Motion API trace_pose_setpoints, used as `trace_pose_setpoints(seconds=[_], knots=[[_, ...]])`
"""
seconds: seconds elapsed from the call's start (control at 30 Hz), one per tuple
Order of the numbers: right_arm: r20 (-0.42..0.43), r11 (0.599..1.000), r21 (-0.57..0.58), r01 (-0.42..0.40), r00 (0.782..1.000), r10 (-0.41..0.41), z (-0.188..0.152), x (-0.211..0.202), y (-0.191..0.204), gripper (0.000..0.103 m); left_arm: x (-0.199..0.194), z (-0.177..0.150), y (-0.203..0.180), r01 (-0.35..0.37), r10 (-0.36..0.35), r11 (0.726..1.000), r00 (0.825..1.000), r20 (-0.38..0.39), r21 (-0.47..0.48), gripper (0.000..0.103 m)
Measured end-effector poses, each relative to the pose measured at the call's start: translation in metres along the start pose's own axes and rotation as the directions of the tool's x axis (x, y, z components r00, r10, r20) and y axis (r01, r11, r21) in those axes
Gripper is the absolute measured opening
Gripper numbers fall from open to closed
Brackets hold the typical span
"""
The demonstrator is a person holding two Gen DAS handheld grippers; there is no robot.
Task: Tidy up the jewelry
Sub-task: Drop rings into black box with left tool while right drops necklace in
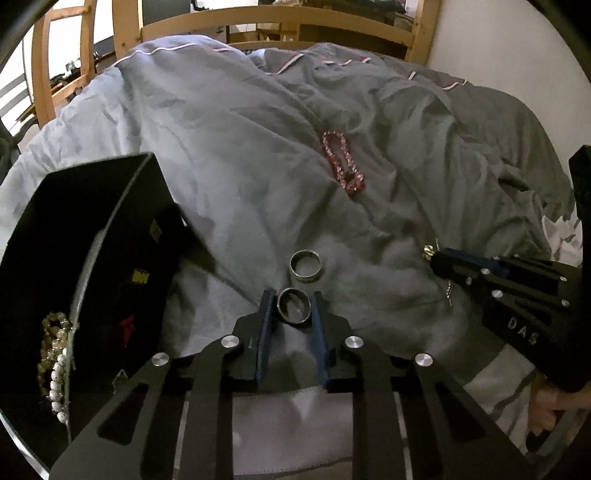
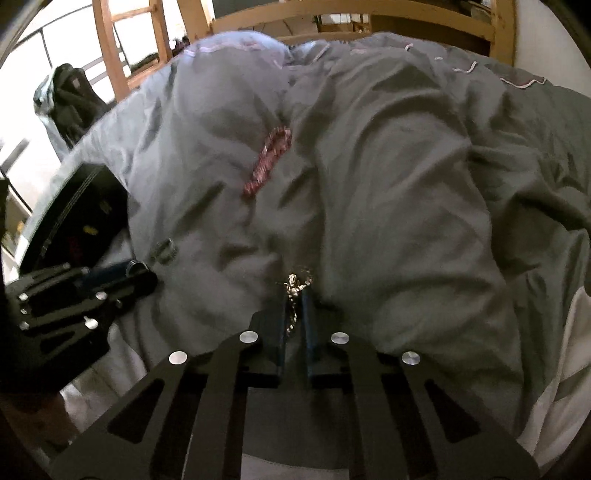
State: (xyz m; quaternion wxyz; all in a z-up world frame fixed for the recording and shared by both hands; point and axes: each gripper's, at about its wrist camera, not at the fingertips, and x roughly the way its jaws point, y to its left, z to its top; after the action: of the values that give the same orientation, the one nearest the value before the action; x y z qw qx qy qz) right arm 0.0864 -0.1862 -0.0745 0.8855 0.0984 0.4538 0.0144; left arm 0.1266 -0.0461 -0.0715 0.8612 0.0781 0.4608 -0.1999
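Right up against the left wrist camera, the left gripper has its blue pads on either side of a dark metal ring, jaws narrow and pinching it where it lies on the grey duvet. Whether the pads really press on both sides is hard to call, but they look to touch the band. A second, silver ring sits just beyond the fingertips, apart from the first one.

Over on the right side, the right gripper is clamped nearly all the way closed on a thin silver chain. The chain runs down between the pads, with a small knotted or charm-like bit poking out at the tips; it's too tiny and blurry to say what it is.

Further up the duvet, near the middle of the bed, lies a pink beaded bracelet, well apart from both grippers.

At the left edge stands a black jewelry box, partly cut off by the frame. Inside it are amber beads and white beads, though its interior is too dark to make out compartments. The wooden bed frame runs behind the duvet.
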Motion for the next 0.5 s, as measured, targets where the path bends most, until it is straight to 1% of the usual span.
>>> trace_pose_setpoints(seconds=[0.03,0.13,0.2,0.33,0.5], knots=[[0.013,1.000,-0.003,-0.003,1.000,0.003,0.000,-0.003,0.000,0.004,-0.003,0.001,0.000,0.001,-0.001,1.000,1.000,0.009,0.001,0.020],[0.057,1.000,-0.018,-0.014,0.998,0.015,0.005,-0.010,0.004,0.004,-0.011,0.002,-0.003,-0.004,0.004,1.000,0.999,0.043,0.011,0.020],[0.074,1.000,-0.018,-0.016,0.997,0.017,0.006,-0.013,0.005,0.004,-0.017,0.004,-0.006,-0.015,0.013,1.000,0.997,0.072,0.024,0.020],[0.092,1.000,0.001,-0.026,0.995,0.026,0.010,-0.014,0.003,0.004,-0.023,0.007,-0.007,-0.016,0.013,0.999,0.995,0.098,0.031,0.020],[0.150,0.996,0.039,-0.075,0.986,0.069,0.013,-0.027,-0.002,0.004,-0.029,0.010,-0.006,-0.017,0.014,1.000,0.992,0.125,0.020,0.020]])
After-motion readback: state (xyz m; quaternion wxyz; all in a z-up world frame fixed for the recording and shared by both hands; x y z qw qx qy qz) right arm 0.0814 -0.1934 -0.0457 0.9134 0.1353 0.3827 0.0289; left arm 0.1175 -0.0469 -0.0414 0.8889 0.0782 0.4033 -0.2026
